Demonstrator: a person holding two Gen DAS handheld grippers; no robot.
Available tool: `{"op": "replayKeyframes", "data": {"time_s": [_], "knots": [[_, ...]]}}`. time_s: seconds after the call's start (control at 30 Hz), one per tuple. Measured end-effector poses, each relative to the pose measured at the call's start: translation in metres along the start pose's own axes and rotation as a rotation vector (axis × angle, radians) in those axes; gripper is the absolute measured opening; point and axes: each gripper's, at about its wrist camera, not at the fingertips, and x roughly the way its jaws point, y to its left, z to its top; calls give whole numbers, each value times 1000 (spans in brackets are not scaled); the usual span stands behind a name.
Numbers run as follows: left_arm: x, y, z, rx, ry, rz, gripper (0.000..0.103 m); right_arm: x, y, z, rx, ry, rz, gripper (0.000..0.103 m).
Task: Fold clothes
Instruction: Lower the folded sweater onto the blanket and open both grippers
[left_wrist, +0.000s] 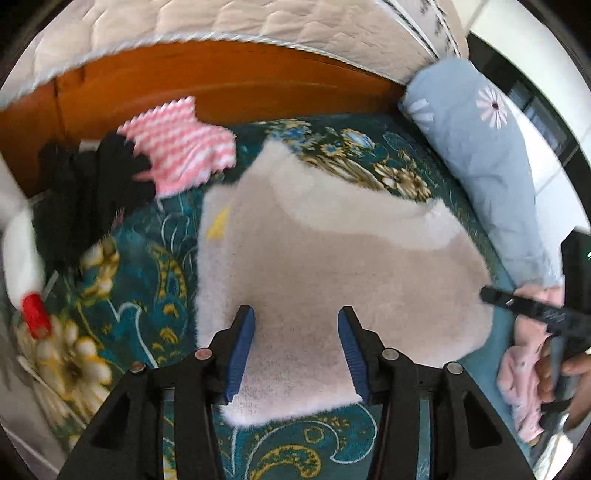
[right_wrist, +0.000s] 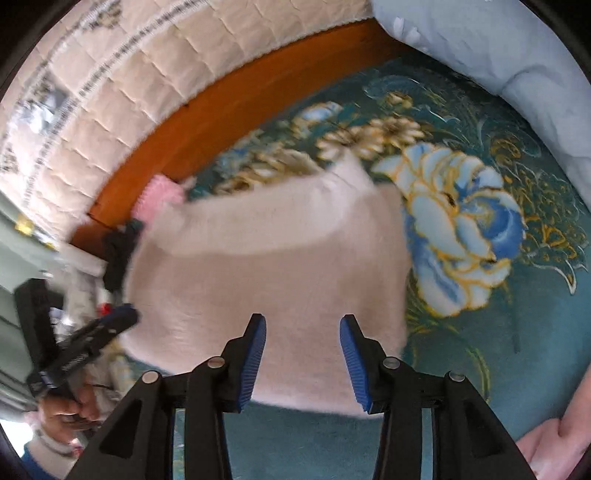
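A teal blanket (left_wrist: 122, 258) with gold and blue flowers covers the surface. Behind it runs an orange wooden board (left_wrist: 221, 81), and above the board lies a quilted cream mattress (left_wrist: 221, 22). A light blue pillow (left_wrist: 491, 155) (it has a daisy print) rests at the right edge of the blanket.

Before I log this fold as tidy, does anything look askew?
Yes. The fluffy pale pink garment lies folded but lopsided, its far edge running diagonally. Behind it, the pink-and-white striped knit and black clothes sit in an unfolded heap by the wooden bed frame.
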Motion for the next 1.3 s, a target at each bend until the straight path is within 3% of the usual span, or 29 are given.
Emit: {"op": "replayKeyframes", "data": {"time_s": [0.17, 0.33, 0.47, 0.73, 0.97, 1.3], "knots": [[13, -7, 0, 59, 2, 44, 48, 21, -20, -6, 104, -10, -8, 45], [14, -14, -4, 59, -13, 90, 49, 29, -10, -4, 55, -9, -78, 45], [2, -26, -8, 45, -19, 143, 49, 18, -7, -10, 83, -24, -79, 45], [-18, -67, -58, 49, -48, 195, 61, -1, 16, -55, 28, -11, -104, 45], [3, -96, -106, 53, -19, 277, 73, 6, 17, -94, 0, 20, -121, 67], [40, -104, -126, -2, -49, 437, 81, 21, 16, -114, -76, -56, -223, 77]]}}
